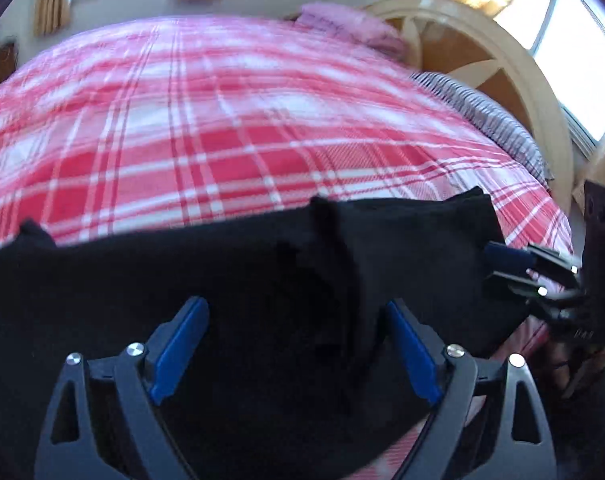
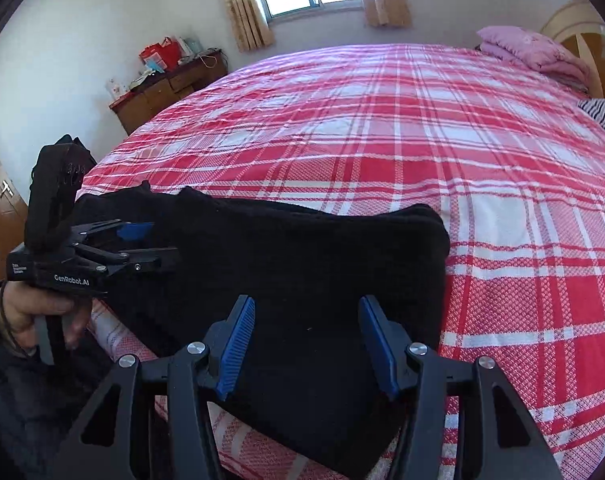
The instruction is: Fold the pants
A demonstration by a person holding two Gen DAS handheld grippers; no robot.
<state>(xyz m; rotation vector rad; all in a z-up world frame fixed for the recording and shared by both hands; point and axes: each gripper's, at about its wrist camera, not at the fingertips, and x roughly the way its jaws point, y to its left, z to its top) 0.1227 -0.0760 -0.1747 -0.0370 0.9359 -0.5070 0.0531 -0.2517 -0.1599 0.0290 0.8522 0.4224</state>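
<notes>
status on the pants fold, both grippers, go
Left gripper open over the black pants, nothing pinched. Right gripper open, same. Pants folded on the plaid bedspread. Nothing in the way.

Striped pillow [image 2: 604, 118] cut by edge

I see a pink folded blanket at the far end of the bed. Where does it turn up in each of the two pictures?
Left wrist view: the pink folded blanket lies top centre, blurred, just left of the wooden headboard.
Right wrist view: the pink folded blanket lies upper right, against the same headboard.
Shared landmark: the black pants on the red plaid bedspread.
</notes>
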